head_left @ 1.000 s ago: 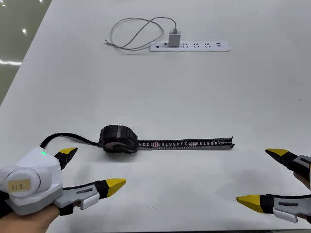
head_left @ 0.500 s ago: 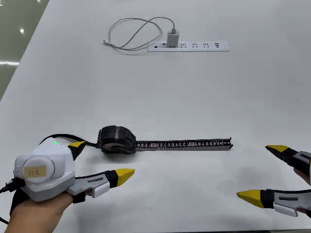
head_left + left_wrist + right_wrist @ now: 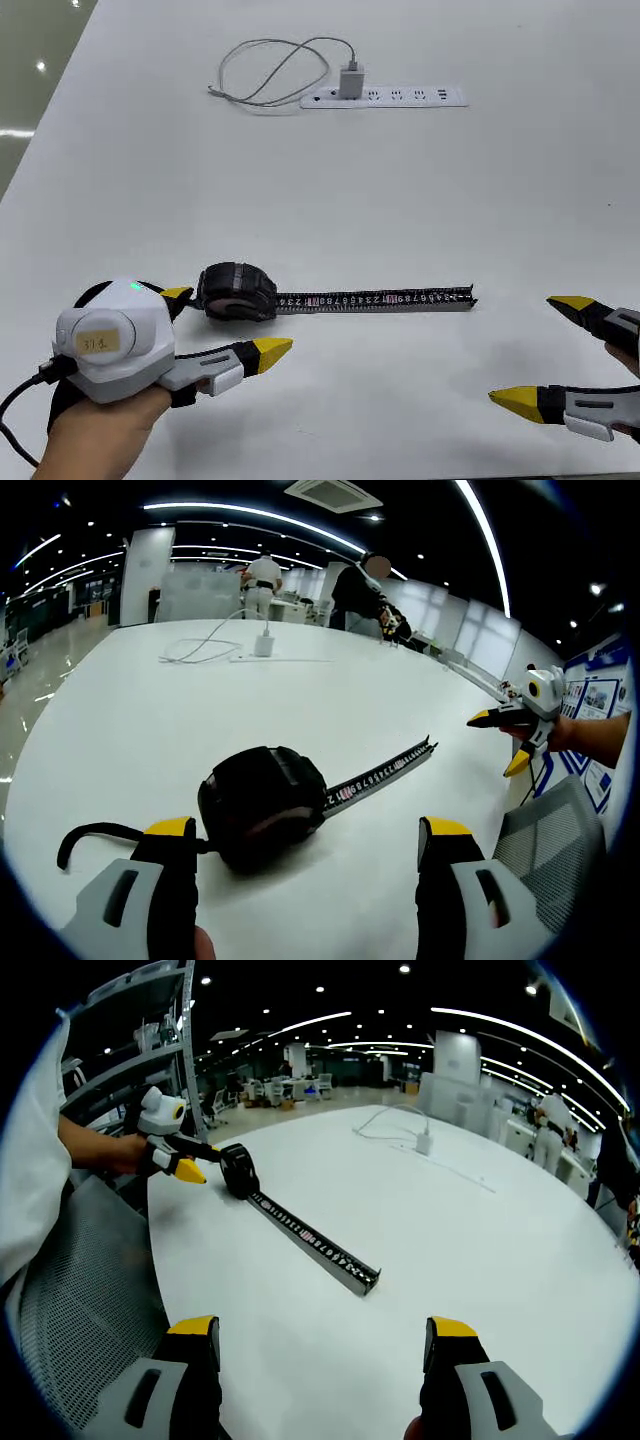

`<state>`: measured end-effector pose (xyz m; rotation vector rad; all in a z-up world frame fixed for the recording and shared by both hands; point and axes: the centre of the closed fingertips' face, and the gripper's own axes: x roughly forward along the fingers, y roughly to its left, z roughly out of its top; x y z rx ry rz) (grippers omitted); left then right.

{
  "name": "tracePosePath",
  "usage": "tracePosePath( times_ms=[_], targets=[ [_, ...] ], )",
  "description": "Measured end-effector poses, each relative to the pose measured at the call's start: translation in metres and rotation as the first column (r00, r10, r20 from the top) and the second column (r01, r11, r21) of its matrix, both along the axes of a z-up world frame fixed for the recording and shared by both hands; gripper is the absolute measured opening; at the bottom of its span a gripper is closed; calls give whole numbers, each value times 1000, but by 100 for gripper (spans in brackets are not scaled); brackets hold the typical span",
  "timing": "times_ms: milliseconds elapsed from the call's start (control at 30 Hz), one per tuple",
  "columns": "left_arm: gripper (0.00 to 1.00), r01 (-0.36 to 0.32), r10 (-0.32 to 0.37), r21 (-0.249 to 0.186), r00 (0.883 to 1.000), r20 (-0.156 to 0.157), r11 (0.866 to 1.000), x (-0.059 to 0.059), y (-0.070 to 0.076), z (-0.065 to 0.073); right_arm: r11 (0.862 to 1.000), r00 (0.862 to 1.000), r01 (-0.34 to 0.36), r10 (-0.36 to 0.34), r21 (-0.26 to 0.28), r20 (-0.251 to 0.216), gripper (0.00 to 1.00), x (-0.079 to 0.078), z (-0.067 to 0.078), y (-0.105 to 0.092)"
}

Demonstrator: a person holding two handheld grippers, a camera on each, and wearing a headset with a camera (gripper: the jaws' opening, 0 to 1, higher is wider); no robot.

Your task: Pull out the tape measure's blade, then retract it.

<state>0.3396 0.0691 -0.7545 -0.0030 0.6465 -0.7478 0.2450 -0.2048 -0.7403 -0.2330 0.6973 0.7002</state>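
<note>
White table (image 3: 400,180); power strip (image 3: 400,96) far behind tape measure (image 3: 235,292); left gripper (image 3: 230,320), right gripper (image 3: 532,350) agape, empty

Tape measure case (image 3: 237,291) lies on the surface (image 3: 420,200) just ahead of left tongs (image 3: 230,320); blade (image 3: 375,298) runs toward right tongs (image 3: 530,349), ending short. Power strip (image 3: 385,96) lies far beyond both.

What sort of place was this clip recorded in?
Probably a large open-plan office or lab hall: a long white table carrying a power strip, strip lights running across a dark ceiling, and people standing among more desks in the background.
</note>
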Motion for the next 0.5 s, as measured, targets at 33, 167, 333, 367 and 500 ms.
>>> tracePosePath(
  times_ms=[33,167,333,367,500],
  targets=[
    [88,0,0,0,1000,0,1000,0,-1,0,1000,1000,-1,1,-1,0,82,0,0,0],
    [88,-9,9,-7,1000,-3,1000,0,-3,0,1000,1000,1,-1,-1,-1,82,0,0,0],
    [86,-26,26,1,1000,0,1000,1,-2,-1,1000,1000,-3,3,-2,-4,81,1,-1,0],
    [85,-34,34,5,999,1,999,1,-2,-1,1000,1000,-6,6,1,-4,80,1,-1,1],
    [86,-57,56,10,998,7,998,2,-3,-2,1000,1000,-16,16,9,-6,76,3,-1,2]
  ],
)
